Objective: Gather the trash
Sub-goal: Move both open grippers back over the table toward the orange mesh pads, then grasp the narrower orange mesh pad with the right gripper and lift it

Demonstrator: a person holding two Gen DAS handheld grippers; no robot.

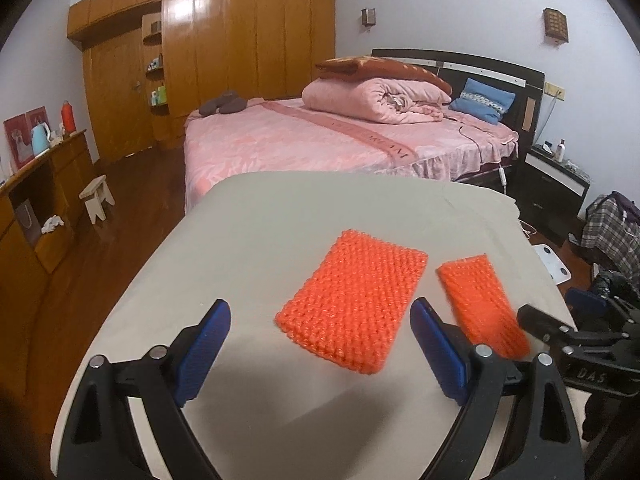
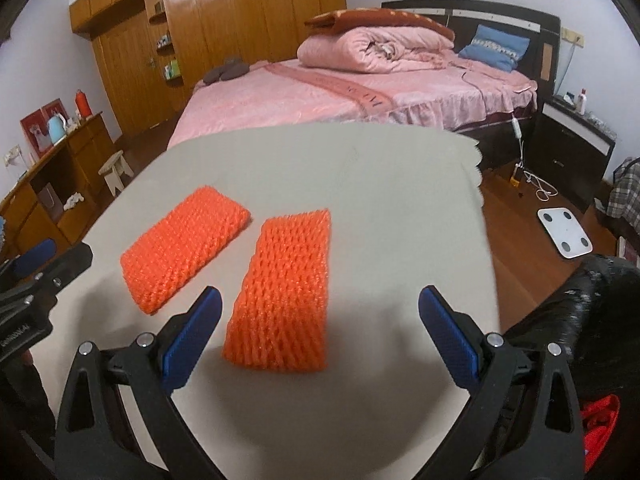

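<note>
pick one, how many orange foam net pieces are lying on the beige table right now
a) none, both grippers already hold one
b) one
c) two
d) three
c: two orange foam nets lie flat on the beige table, the left one and the right one, apart from each other, while the left gripper and right gripper are both open and empty.

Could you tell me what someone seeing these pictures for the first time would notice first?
Two bright orange foam net sleeves lie flat, side by side, on the beige cloth-covered table: the left sleeve and the right sleeve. The open left gripper and open right gripper hover just short of them, holding nothing. Behind stands a pink-covered bed with a rolled pink quilt.
</note>
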